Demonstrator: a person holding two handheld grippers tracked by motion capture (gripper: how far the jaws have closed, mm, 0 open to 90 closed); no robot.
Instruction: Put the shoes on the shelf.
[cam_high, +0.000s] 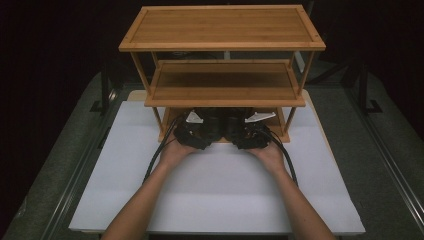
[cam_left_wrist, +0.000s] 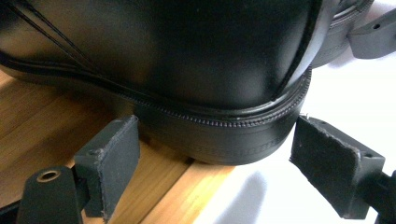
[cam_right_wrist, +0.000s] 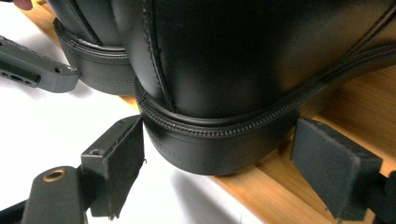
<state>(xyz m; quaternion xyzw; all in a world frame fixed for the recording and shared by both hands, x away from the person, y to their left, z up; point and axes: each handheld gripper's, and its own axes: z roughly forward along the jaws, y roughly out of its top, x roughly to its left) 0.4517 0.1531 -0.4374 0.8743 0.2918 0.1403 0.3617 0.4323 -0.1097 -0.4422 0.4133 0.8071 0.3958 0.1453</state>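
Two black leather shoes stand side by side, heels toward me, on the bottom shelf (cam_left_wrist: 42, 130) of a bamboo rack (cam_high: 222, 95). The left shoe's (cam_left_wrist: 187, 56) heel juts past the shelf edge, and my left gripper (cam_left_wrist: 217, 140) clasps it, a pad (cam_left_wrist: 114, 158) against each side of the sole. My right gripper (cam_right_wrist: 217, 140) grips the right shoe's (cam_right_wrist: 243, 60) heel the same way, over the shelf edge (cam_right_wrist: 289, 186). In the high view both grippers, left (cam_high: 200, 127) and right (cam_high: 247, 127), sit close together under the middle shelf, with the shoes (cam_high: 222, 117) dark behind them.
The rack has three tiers; the middle shelf (cam_high: 222, 82) and top shelf (cam_high: 222, 25) are bare. It stands at the back of a white board (cam_high: 215, 190) on a grey table. Thin bamboo posts (cam_high: 157, 120) flank the bottom opening. Cables (cam_high: 155, 160) trail back from both grippers.
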